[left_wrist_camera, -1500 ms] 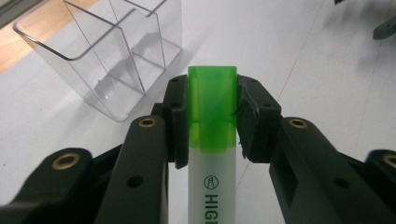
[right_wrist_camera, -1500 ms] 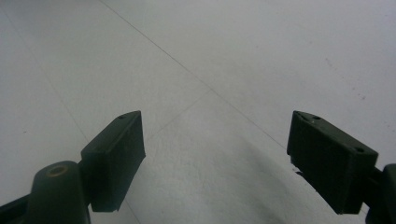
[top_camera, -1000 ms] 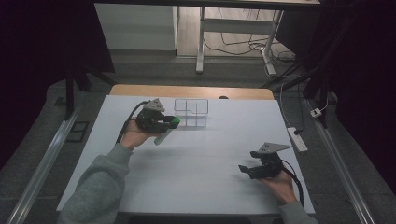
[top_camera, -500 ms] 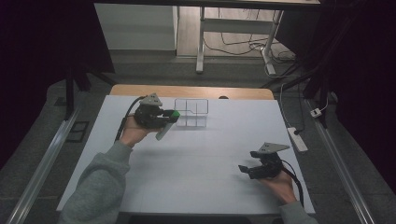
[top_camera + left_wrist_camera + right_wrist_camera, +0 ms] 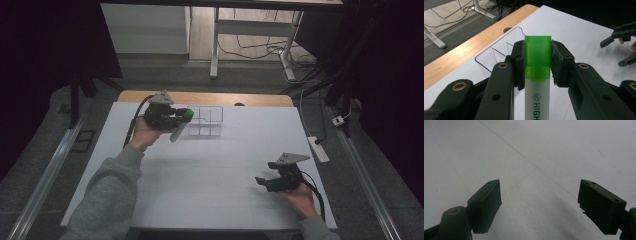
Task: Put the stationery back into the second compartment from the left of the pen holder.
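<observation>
High view is showing a person in grey sleeves working at a white rectangular table [image 5: 200,180], with the left gripper [image 5: 175,117] being held above the far left part of the surface and the right gripper [image 5: 265,182] hovering low over the near right part, well apart from it. Left gripper view is showing that gripper's [image 5: 537,62] two black jaws clamping on a white-barrelled highlighter pen with a translucent green cap [image 5: 537,72]; the pads are pressing on either side of the cap where it meets the barrel, and the cap end is pointing away from the camera. Seen from above, the highlighter [image 5: 181,125] is hanging tilted, green end uppermost toward the clear plastic divided organiser tray [image 5: 207,122], white barrel slanting down toward the table without touching it. That tray [image 5: 496,53] is sitting at the far edge of the white top, just beside a strip of bare light wooden desk [image 5: 210,97], and the pen is being held just short of its left side, above the tray's nearest compartments. Right gripper view is showing its own jaws [image 5: 539,205] standing wide apart with nothing between them, only bare white tabletop [image 5: 536,157] beneath.
</observation>
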Motion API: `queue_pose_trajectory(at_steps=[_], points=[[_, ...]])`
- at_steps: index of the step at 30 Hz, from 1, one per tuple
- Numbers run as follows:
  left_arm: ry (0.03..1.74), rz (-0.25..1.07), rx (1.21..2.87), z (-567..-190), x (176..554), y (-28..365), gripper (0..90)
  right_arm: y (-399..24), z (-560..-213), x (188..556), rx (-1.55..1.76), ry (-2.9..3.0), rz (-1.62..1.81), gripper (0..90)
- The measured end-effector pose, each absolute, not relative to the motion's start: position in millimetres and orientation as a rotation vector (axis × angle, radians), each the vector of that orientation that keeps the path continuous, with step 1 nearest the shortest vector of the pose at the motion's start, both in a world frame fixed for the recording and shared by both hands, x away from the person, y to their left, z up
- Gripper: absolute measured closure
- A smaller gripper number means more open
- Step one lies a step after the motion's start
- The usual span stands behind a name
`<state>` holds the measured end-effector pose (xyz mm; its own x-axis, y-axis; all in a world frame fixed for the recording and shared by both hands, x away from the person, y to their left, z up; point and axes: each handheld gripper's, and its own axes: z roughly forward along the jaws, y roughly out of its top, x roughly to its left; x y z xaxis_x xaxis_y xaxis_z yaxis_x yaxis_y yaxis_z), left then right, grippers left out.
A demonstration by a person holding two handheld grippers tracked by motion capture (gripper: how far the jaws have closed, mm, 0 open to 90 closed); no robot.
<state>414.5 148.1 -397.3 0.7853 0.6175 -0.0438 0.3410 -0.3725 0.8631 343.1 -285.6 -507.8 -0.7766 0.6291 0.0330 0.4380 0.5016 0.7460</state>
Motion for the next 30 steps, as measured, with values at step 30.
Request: queue_pose_trajectory(at_steps=[30], points=[[0.757,0.353,1.937,-392,453,128,66.3,-287,-508,343,0.914,2.502,1.147,18.5]])
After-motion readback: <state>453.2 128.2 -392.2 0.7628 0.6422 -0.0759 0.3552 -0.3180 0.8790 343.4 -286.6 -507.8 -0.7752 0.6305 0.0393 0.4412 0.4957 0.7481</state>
